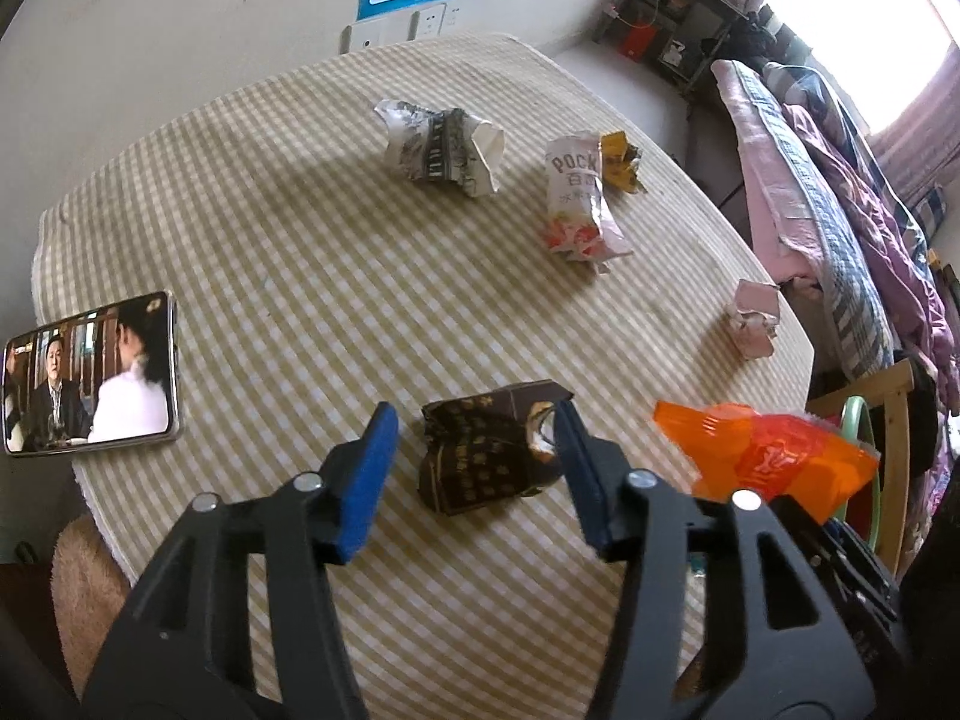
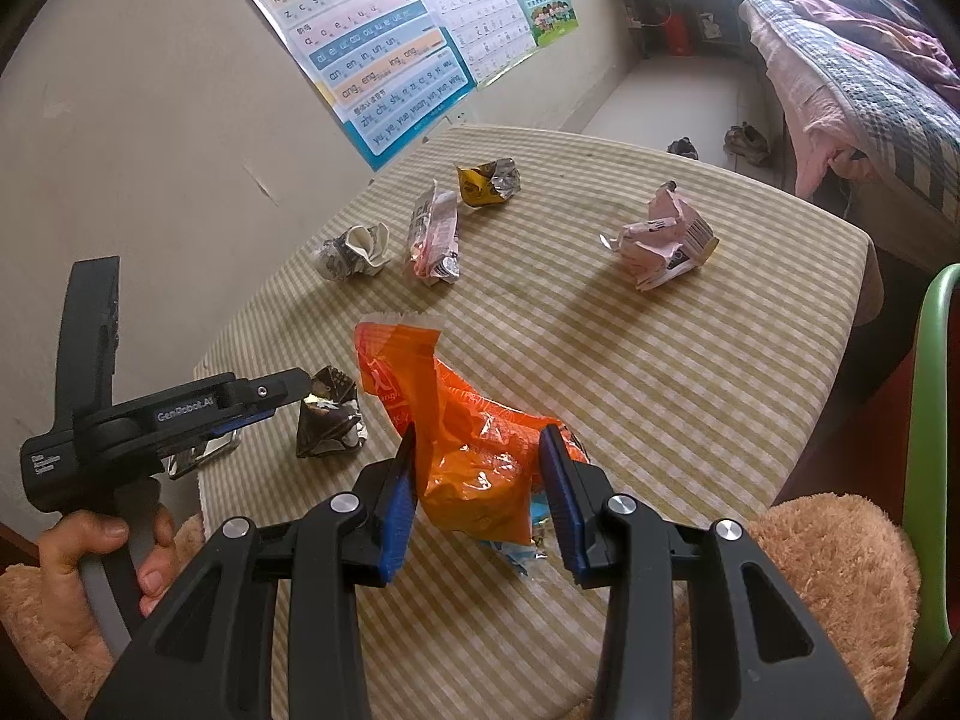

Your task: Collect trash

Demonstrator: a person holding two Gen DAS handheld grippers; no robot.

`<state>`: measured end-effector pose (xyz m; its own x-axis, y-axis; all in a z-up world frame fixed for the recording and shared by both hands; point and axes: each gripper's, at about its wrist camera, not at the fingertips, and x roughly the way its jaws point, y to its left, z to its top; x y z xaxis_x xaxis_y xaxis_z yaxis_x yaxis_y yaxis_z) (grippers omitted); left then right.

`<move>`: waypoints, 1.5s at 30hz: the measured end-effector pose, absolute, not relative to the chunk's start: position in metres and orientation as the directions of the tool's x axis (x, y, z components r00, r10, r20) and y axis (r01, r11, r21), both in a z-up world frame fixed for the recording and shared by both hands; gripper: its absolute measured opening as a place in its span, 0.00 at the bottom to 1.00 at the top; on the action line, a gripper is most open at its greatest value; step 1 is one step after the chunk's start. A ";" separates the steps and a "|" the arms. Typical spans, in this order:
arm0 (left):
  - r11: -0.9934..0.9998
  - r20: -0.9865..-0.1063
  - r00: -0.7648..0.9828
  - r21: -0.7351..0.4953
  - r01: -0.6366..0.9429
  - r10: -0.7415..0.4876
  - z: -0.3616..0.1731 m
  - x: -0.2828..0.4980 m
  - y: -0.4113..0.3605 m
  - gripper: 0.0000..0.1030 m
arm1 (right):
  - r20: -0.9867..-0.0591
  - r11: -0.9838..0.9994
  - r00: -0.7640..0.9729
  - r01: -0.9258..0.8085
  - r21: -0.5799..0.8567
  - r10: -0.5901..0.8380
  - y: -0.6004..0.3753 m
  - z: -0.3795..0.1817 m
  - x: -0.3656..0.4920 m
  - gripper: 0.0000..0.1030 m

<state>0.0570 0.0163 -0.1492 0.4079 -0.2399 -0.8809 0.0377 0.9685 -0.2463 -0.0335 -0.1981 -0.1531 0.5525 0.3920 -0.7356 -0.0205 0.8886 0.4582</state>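
My left gripper [image 1: 474, 420] stands open over the checked table [image 1: 300, 240], its blue pads on either side of a crumpled dark brown carton [image 1: 486, 450]. The right pad touches the carton's edge and the left pad stands clear of it. In the right wrist view the left gripper [image 2: 300, 387] reaches that carton [image 2: 330, 420] from the left, held by a hand [image 2: 90, 558]. My right gripper [image 2: 480, 444] is shut on an orange plastic bag [image 2: 474, 468], which also shows in the left wrist view as the orange bag [image 1: 768, 456].
More trash lies farther back: a black-and-white paper wad [image 1: 444, 147], a Pocky wrapper [image 1: 582, 204], a yellow wrapper [image 1: 621, 162] and a pink crumpled carton [image 1: 753, 318]. A phone [image 1: 90, 372] plays video at the left edge. A green chair [image 2: 930, 420] stands at the right.
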 end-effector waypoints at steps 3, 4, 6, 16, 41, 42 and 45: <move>0.968 -0.884 0.397 -0.247 0.049 -0.246 -0.154 0.057 0.013 0.60 | -0.735 0.888 0.553 -0.019 0.460 0.393 -0.198 -0.153 -0.033 0.37; 0.969 -0.887 0.391 -0.240 0.059 -0.244 -0.157 0.058 0.010 0.60 | -0.735 0.888 0.552 -0.019 0.459 0.393 -0.198 -0.153 -0.034 0.37; 0.972 -0.897 0.376 -0.222 0.077 -0.234 -0.164 0.060 0.004 0.60 | -0.735 0.887 0.551 -0.019 0.461 0.394 -0.198 -0.153 -0.033 0.37; 0.972 -0.904 0.358 -0.205 0.116 -0.234 -0.167 0.060 -0.008 0.49 | -0.737 0.886 0.551 -0.011 0.463 0.392 -0.196 -0.154 -0.034 0.37; 0.959 -0.830 0.483 -0.262 0.103 -0.279 -0.106 0.045 -0.004 0.49 | -0.749 0.897 0.516 -0.097 0.431 0.416 -0.183 -0.138 -0.015 0.63; 0.960 -0.832 0.482 -0.262 0.099 -0.276 -0.106 0.045 -0.003 0.49 | -0.756 0.900 0.501 -0.127 0.417 0.421 -0.175 -0.139 -0.012 0.63; 0.961 -0.838 0.472 -0.263 0.089 -0.273 -0.110 0.046 0.000 0.49 | -0.793 0.922 0.470 -0.182 0.342 0.387 -0.155 -0.148 -0.008 0.63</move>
